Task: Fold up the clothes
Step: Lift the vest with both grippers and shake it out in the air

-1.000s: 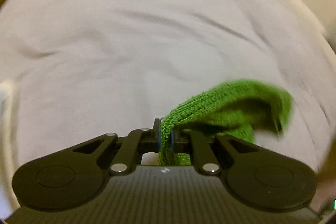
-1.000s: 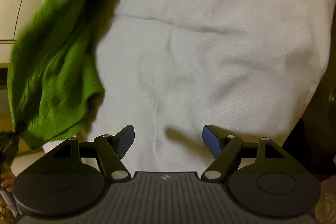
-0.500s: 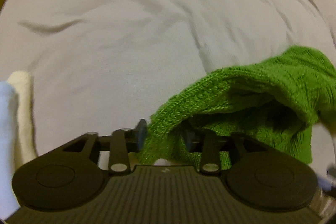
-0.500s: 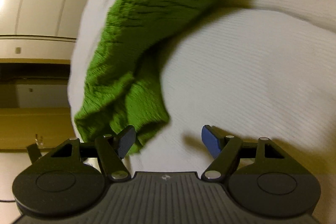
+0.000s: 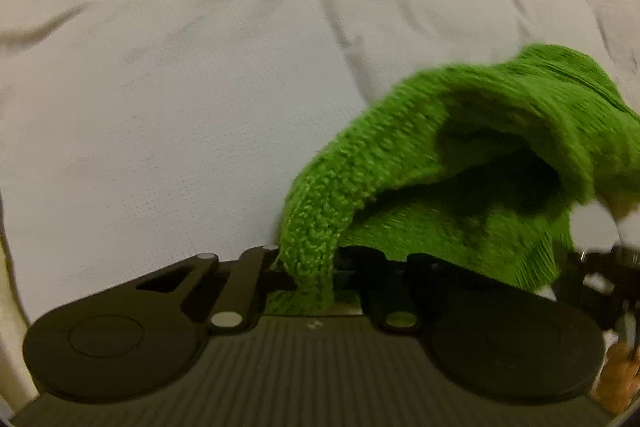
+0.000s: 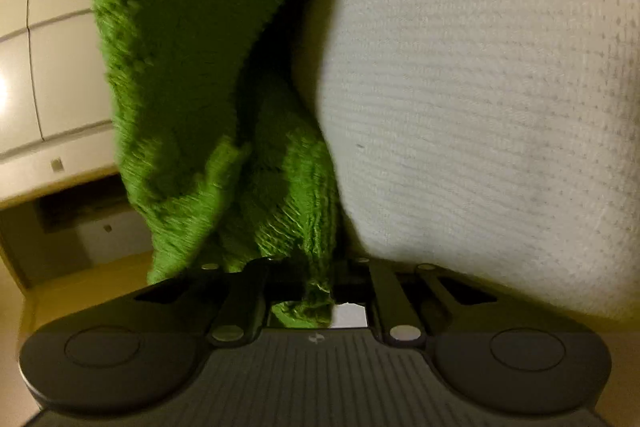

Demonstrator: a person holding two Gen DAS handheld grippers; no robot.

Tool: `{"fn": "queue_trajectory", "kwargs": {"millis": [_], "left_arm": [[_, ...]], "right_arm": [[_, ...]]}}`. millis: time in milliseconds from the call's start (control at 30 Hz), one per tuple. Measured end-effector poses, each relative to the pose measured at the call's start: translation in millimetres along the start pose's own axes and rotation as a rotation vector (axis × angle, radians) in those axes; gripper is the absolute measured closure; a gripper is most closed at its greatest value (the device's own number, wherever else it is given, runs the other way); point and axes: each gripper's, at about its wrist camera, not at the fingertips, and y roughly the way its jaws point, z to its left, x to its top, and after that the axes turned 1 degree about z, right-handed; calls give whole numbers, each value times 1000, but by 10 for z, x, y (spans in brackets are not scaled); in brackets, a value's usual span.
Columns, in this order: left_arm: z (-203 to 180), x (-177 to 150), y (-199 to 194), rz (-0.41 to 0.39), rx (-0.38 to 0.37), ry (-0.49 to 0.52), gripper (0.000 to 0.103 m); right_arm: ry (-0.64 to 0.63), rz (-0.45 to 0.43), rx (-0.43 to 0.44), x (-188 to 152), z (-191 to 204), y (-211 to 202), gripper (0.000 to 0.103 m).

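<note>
Left wrist view: the left gripper (image 5: 310, 267) sits low over a white sheet (image 5: 192, 75), its jaws pinched together on a ribbed edge of the green knit garment (image 5: 460, 163). From that pinch the knit bulges up and away to the right, part of it lifted off the sheet. At the right edge a blurred dark gripper part (image 5: 596, 275) and a bit of a hand (image 5: 618, 375) show. In the right wrist view, the right gripper (image 6: 316, 287) is clamped on another bunch of the green knit garment (image 6: 192, 59), which stretches upward and hides the middle left. Cream wall panels (image 6: 48, 67) lie left, the white sheet (image 6: 480, 107) right.
</note>
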Motion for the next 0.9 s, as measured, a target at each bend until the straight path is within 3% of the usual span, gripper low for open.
{"fn": "queue_trajectory", "kwargs": {"millis": [67,167,367,467,533,567,667,800,900], "left_arm": [[-110,-32,-203,-11,-37,18,97],[-315,-110,-595,-46,-163,-1,97],[-1100,-280,-1613,-234,-391,46,97],[-1480,-274,-1816,-278,-390,66,97],[-1611,-295,-1714,-271,-342,55,97],[-1638,-307,-1624,-255,-319,36,97],[-1672,-408,-1434,-214,-242,-18,97],[-1590,-479,-1243,-169,-181,-63,97],[-1349,-498,-1194,-146,-158,-85,97]], "right_arm": [[-9,-40,59,25,125,-247,94],[-75,-131,128,116,465,-873,95],[-237,-333,255,329,1231,-2266,102],[-299,-409,298,434,1527,-2865,102],[-250,-332,219,502,1283,-2767,100],[-225,-294,179,536,1160,-2718,82],[-150,-179,62,637,794,-2570,62],[-51,-28,-87,738,280,-2344,62],[-24,37,-128,627,-105,-1907,62]]}}
